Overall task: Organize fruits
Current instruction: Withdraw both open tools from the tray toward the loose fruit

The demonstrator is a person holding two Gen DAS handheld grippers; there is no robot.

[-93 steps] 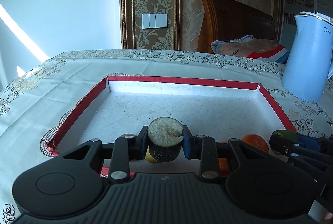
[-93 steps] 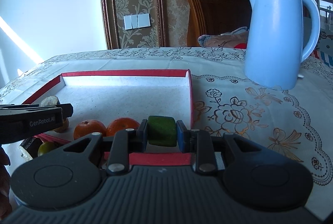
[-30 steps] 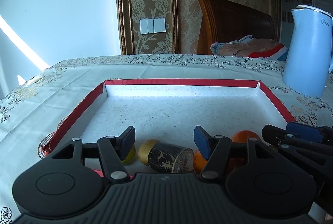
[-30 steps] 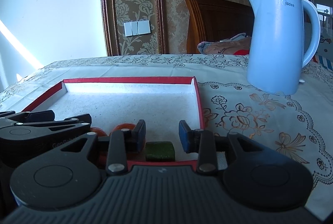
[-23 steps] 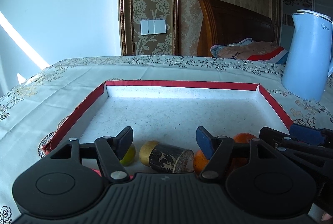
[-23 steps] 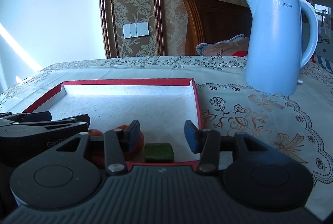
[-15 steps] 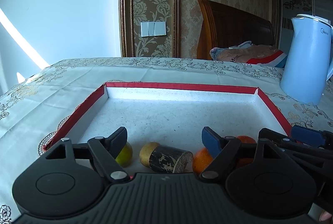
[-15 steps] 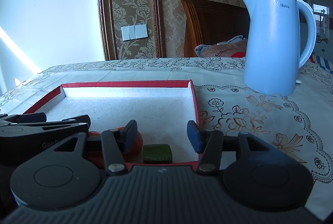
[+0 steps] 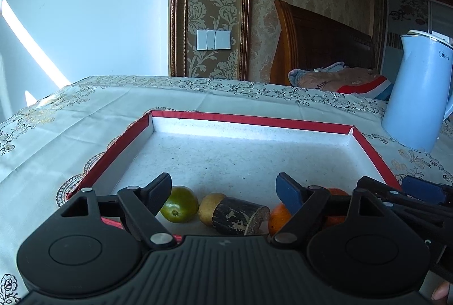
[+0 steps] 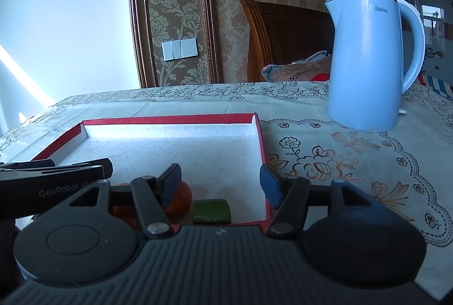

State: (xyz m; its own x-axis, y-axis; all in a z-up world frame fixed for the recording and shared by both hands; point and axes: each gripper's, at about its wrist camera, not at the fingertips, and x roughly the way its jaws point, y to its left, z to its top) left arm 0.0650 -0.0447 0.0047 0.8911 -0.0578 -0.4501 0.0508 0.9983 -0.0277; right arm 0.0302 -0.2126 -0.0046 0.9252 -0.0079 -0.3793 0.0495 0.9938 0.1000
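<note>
A red-rimmed white tray (image 9: 254,121) (image 10: 170,119) lies on the table. Along its near edge, in the left wrist view, lie a green round fruit (image 9: 179,204), a dark cut fruit piece with a yellowish end (image 9: 235,213) and an orange (image 9: 279,220). My left gripper (image 9: 225,187) is open and empty above them. In the right wrist view a green block-shaped fruit (image 10: 211,210) and an orange (image 10: 178,200) lie at the tray's near right corner. My right gripper (image 10: 220,181) is open and empty above them.
A light blue electric kettle (image 10: 368,61) (image 9: 419,92) stands on the patterned tablecloth (image 10: 339,157) right of the tray. A wooden chair with a cushion (image 9: 325,50) is behind the table. The wall has a light switch (image 9: 213,39).
Both grippers let go of their fruit into the tray, opened wide and drew back and up a little. The cut fruit piece and the green block now lie in the tray.
</note>
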